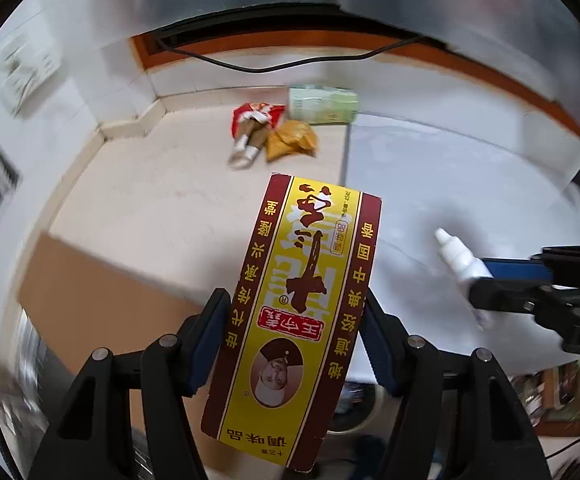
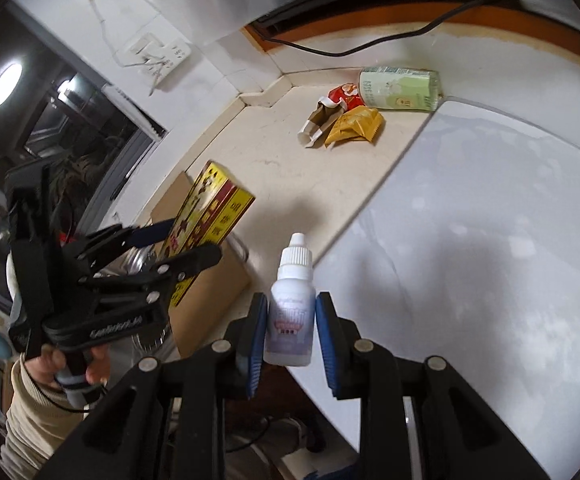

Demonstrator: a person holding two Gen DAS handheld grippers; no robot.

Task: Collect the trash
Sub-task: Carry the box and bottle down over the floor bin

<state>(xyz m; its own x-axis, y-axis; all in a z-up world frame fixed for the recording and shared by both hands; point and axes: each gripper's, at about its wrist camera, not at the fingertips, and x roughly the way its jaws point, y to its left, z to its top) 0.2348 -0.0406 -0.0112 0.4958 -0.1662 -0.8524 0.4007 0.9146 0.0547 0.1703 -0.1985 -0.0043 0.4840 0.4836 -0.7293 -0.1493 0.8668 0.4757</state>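
Both clamped: left gripper (image 1: pixel 296 316) grips box (image 1: pixel 302 304), right gripper (image 2: pixel 290 332) bottle (image 2: pixel 292 312).

Left wrist view: looking forward and down along its fingers from close above the counter (image 1: pixel 161 200), toward the back corner at 12 o'clock. Right wrist view: same heading, set further right, over the white mat (image 2: pixel 490 220). Shared by both: wrapper pile (image 1: pixel 273 132) (image 2: pixel 346 120), black cable (image 1: pixel 249 67) (image 2: pixel 370 46), cardboard box (image 1: pixel 101 280) (image 2: pixel 205 300).

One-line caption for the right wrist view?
Right gripper holds a dropper bottle; left gripper holds a yellow box over the counter.
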